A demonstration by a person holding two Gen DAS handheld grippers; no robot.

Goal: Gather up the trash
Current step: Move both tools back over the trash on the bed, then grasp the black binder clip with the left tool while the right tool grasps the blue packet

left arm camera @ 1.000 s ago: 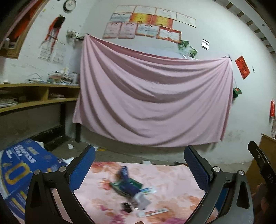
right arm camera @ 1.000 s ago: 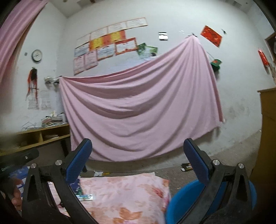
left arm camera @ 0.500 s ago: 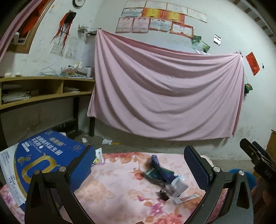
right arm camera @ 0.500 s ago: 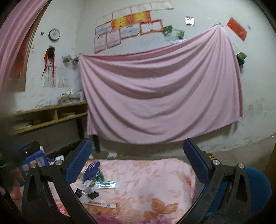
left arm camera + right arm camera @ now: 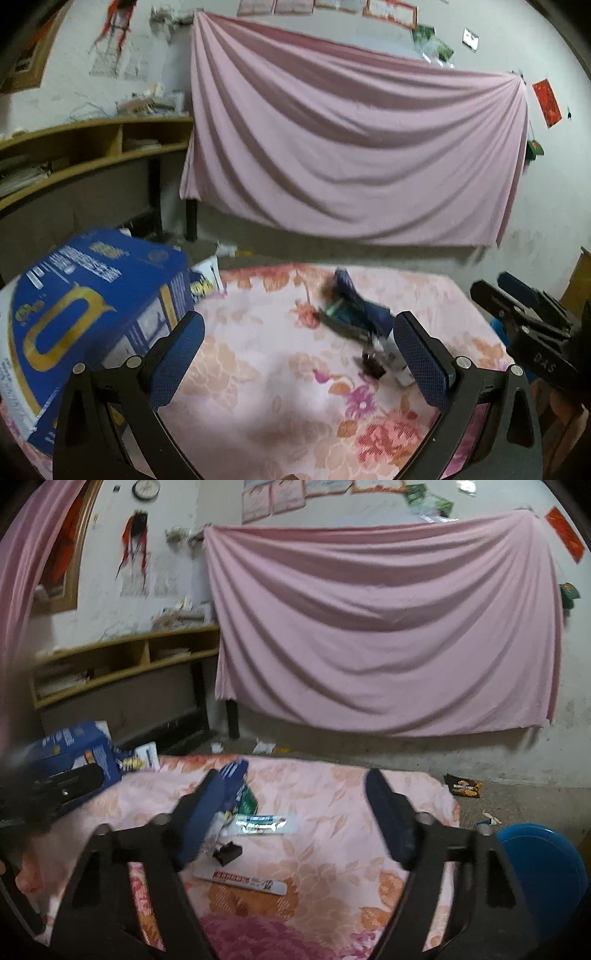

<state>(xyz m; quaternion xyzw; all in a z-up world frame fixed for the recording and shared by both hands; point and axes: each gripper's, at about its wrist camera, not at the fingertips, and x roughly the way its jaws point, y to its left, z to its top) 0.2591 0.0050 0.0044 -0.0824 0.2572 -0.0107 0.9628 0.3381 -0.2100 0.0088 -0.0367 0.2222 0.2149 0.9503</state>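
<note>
L gripper (image 5: 299, 354) fingers were apart, nothing betw them. R gripper (image 5: 295, 812) fingers were closing, still empty, above wrappers (image 5: 260, 824) on the floral counter (image 5: 332, 878). Blue box (image 5: 88, 314) sat far left.

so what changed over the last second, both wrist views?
Both grippers tipped down toward the floral cloth, so the trash pile and blue bin show more fully. The right gripper swung left over the wrappers, jaws closing with nothing gripped yet. The left gripper is open, empty. Trash, blue box and pink sheet stayed put.
</note>
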